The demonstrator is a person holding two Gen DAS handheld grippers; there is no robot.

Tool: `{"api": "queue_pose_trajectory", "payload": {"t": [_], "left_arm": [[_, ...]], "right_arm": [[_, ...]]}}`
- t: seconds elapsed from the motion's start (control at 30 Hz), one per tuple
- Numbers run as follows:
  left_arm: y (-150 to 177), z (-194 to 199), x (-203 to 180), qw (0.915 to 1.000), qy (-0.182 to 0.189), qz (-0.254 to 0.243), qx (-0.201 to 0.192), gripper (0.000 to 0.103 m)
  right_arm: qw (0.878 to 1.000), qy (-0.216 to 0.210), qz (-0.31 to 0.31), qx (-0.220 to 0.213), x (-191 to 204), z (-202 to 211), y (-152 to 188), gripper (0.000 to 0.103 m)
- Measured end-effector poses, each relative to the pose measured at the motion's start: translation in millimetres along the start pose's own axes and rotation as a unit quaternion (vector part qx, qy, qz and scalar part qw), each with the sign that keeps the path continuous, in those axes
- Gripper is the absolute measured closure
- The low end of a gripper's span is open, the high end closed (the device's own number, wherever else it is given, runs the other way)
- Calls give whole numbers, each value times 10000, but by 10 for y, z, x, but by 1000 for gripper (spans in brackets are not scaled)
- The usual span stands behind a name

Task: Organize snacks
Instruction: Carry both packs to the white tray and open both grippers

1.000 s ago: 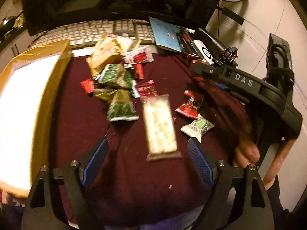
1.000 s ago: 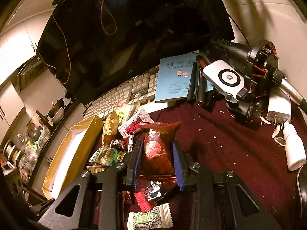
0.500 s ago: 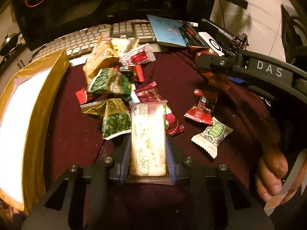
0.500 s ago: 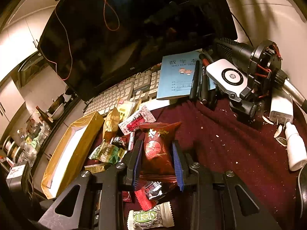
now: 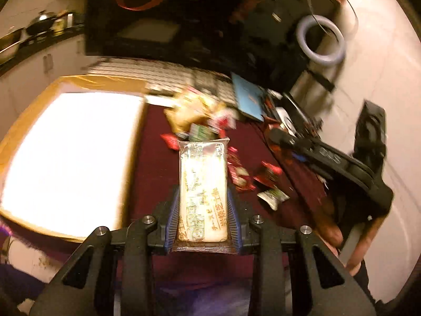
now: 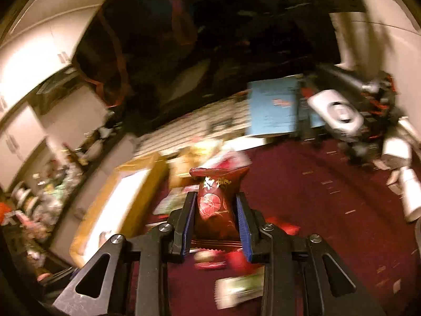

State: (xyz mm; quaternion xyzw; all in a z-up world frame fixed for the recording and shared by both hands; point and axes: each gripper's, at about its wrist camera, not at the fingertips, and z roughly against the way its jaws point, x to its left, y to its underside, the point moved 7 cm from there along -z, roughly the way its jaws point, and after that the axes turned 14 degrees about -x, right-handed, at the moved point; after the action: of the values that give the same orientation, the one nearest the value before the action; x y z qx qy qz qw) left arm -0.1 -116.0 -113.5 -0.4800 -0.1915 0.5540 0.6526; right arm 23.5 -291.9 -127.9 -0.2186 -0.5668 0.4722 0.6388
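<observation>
My left gripper [image 5: 202, 210] is shut on a long cream snack bar [image 5: 202, 184] in clear wrap and holds it lifted above the maroon cloth [image 5: 155, 158]. My right gripper [image 6: 215, 216] is shut on a dark red snack packet [image 6: 215, 200], also lifted. A pile of loose snacks [image 5: 200, 115] lies on the cloth beyond the bar. A gold-rimmed box with a white inside [image 5: 71, 147] sits to the left; it also shows in the right wrist view [image 6: 115, 200]. The right gripper's body [image 5: 342, 163] shows at right in the left wrist view.
A keyboard [image 5: 158, 71] and a dark monitor [image 5: 158, 15] stand at the back. A blue booklet [image 5: 247, 97], pens and camera gear [image 6: 339, 110] lie back right. A white bottle [image 6: 410, 194] lies at the far right. Small snacks [image 5: 271, 176] lie scattered on the cloth.
My left gripper closed on the cream snack bar and lifted it, swinging up and leftward. My right gripper rose with the red packet. Both views are now motion-blurred.
</observation>
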Motion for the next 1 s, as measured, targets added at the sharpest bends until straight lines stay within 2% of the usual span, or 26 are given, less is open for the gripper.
{"api": "queue_pose_trajectory", "payload": {"t": [0.1,0.23,0.37,0.47,0.57,0.73,0.83,1.0], "left_arm": [[-120,132,381,9990,-360,213,-148,72],[-236,233,977,9939,-876,595,-322,72],[-294,213,1406,9894,-1188,756,-360,72],[-291,141,1665,9860,-1424,819,-283,72],[-268,53,1843,9841,-1532,883,-189,72],[-138,-76,2043,9820,-1644,931,59,72],[-82,-153,2024,9818,-1645,927,210,72],[2,-225,1996,9814,-1643,861,495,72]], "right_arm": [[9979,-559,134,292,483,-55,105,73],[9911,-1015,469,722,951,-141,371,73],[9827,-1264,811,1085,1394,-315,608,73],[9766,-1370,966,1349,1572,-505,793,73],[9705,-1200,1523,1430,1792,-745,981,73],[9608,-979,1978,1681,1918,-989,1265,73],[9531,-748,2390,1701,1999,-1088,1426,73],[9451,-421,2687,1812,1844,-1096,1532,70]]}}
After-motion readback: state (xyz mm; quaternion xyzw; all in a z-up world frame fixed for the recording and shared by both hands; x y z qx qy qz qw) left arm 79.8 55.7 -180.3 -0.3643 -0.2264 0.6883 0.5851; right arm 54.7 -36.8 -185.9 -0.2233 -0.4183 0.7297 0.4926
